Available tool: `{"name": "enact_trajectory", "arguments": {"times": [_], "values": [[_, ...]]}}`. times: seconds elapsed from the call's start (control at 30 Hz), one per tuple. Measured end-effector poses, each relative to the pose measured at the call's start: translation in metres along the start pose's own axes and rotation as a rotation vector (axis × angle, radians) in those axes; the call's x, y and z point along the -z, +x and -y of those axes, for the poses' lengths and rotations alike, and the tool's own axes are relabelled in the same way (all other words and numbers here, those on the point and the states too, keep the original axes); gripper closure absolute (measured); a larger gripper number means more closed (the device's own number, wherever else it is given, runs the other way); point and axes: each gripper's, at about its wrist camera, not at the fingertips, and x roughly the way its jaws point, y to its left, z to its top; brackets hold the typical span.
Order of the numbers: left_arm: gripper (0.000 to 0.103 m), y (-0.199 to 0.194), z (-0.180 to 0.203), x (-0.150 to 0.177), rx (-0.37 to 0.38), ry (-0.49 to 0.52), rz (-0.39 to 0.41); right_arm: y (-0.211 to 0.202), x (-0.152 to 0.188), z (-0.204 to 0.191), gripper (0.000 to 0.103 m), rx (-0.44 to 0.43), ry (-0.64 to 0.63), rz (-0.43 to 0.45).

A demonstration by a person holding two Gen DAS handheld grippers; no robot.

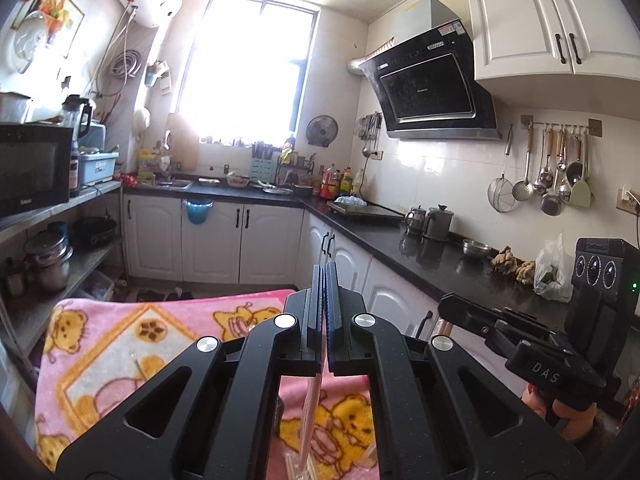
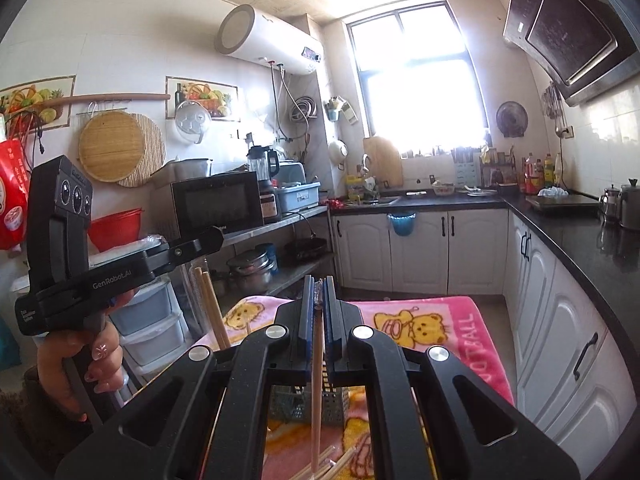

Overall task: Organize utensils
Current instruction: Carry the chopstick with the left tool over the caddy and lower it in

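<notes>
My left gripper (image 1: 324,276) is shut on a clear plastic chopstick wrapper (image 1: 311,412) that hangs down below the fingers over the pink bear blanket (image 1: 120,344). My right gripper (image 2: 319,288) is shut on a wooden chopstick (image 2: 317,392) still partly in its wrapper, held upright above a grey mesh utensil holder (image 2: 332,404). Several loose chopsticks (image 2: 336,464) lie on the blanket below. Two more chopsticks (image 2: 212,308) stick up below the left gripper's body (image 2: 60,240). The right gripper's body (image 1: 560,340) shows in the left wrist view.
The blanket covers a small table in a kitchen. A black countertop (image 1: 420,248) with kettles runs along the right. A metal shelf (image 2: 280,220) with a microwave and pots stands at the left. White cabinets (image 2: 420,248) line the far wall.
</notes>
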Motion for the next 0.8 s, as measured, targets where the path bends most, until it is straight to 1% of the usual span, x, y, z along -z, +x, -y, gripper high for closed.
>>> {"name": "enact_trajectory", "arguments": {"times": [0.4,0.5,0.67,0.8], "values": [[0.103,0.002,-0.005,-0.026,-0.04,0.043,0.044,0.016,-0.031,-0.014,0.098,-0.058,-0.023,0.064],[0.103,0.006,-0.009,-0.03,-0.054,0.052,0.048,0.026,-0.037,-0.015,0.098,-0.087,-0.011,0.063],[0.103,0.018,-0.022,-0.031,-0.079,0.056,0.046,0.046,-0.043,-0.018,0.098,-0.096,-0.011,0.059],[0.103,0.032,-0.038,-0.029,-0.091,0.029,0.033,0.067,-0.042,-0.016,0.098,-0.1,0.001,0.04]]}}
